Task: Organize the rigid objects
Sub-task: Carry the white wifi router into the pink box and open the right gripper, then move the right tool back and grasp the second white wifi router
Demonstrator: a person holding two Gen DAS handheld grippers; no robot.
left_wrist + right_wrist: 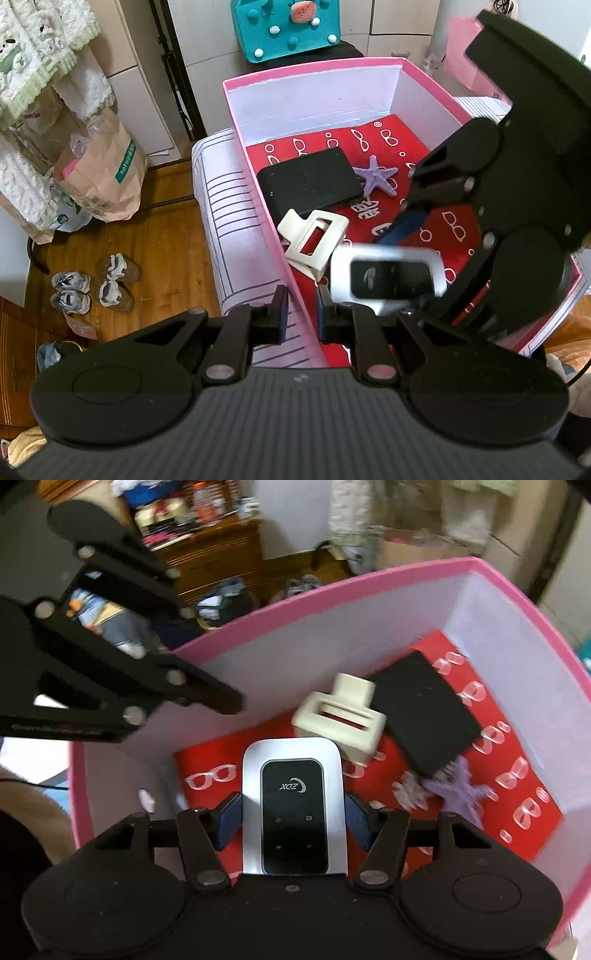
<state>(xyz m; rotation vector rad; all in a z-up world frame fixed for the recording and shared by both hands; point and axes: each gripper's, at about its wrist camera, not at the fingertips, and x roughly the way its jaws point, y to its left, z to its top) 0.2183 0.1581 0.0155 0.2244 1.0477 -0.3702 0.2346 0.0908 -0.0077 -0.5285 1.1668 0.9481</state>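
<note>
With the right claw (pixel 293 814) clenched on the silver-and-black pocket device (pixel 294 808), lower it flat onto bare red lining near the pink cardboard box's (pixel 369 578) near wall, while the left claw (pixel 301 310) pinches that wall.

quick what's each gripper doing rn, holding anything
left gripper: shut on the pink box's near wall.
right gripper: shut on the silver and black device, over the box.

Wooden floor (pixel 155 251) at left. Brown paper bag (pixel 107 177) with green label stands on it, near two pairs of shoes (pixel 94 286). White-and-green fluffy textile (pixel 40 48) hangs top left. Teal felt bag (pixel 286 27) with white and teal pompoms sits at top centre. Right wrist view: blurred wooden cabinet (pixel 210 557) holding cluttered items.
</note>
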